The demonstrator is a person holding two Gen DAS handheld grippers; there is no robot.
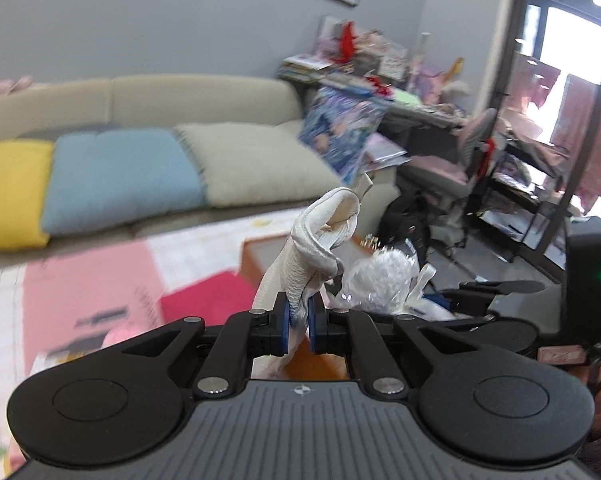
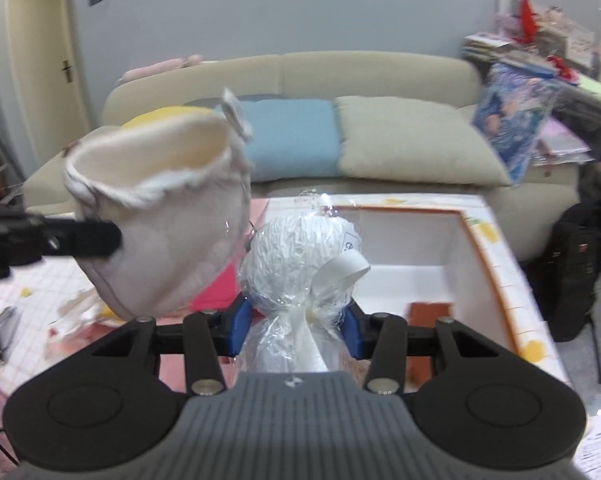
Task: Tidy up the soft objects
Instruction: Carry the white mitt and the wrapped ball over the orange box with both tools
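sofa (image 2: 380,76): beige, yellow/blue/grey cushions, background only
storage box (image 2: 476,240): open, white inside, orange rim, on table under right tongs; probable drop spot
fabric pouch (image 2: 160,240): cream, soft, limp, mouth gaping toward the wrapped toy, likely to receive it
left tongs (image 1: 298,316): nearly closed, pinching pouch's white fabric edge, holding it up in air
plush toy (image 2: 300,256): white, fuzzy, round, in crinkly clear wrap tied with ribbon
right tongs (image 2: 296,320): partly closed, clamping wrap's gathered neck, above box
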